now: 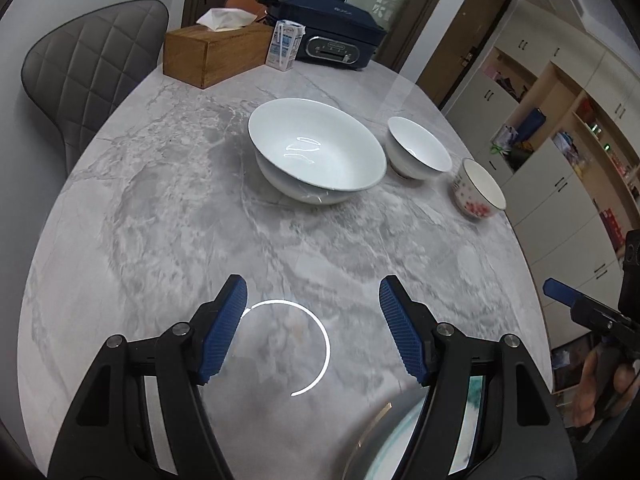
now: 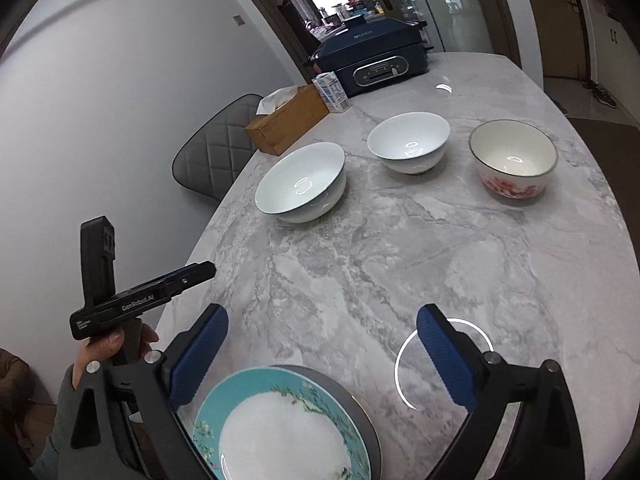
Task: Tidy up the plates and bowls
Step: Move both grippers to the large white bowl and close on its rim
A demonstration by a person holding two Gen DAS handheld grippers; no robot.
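Plates look stacked at the bottom of the right view, teal plate (image 2: 280, 420) on top; both claws gape empty, left gripper (image 1: 312, 328) and right gripper (image 2: 320, 356); bowls next, I'd say: big bowl (image 2: 301, 182) mid-frame wants nesting.

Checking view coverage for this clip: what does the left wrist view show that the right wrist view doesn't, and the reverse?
Only the left wrist view: the storage shelves along the far wall and the right gripper at the frame edge, its jaws not readable there.
Only the right wrist view: the teal plate with its floral rim, stacked on a darker plate, and the hand holding the left gripper.
Both: the marble table, big white bowl, small white bowl, floral bowl, tissue box, carton, blue cooker, grey chair.
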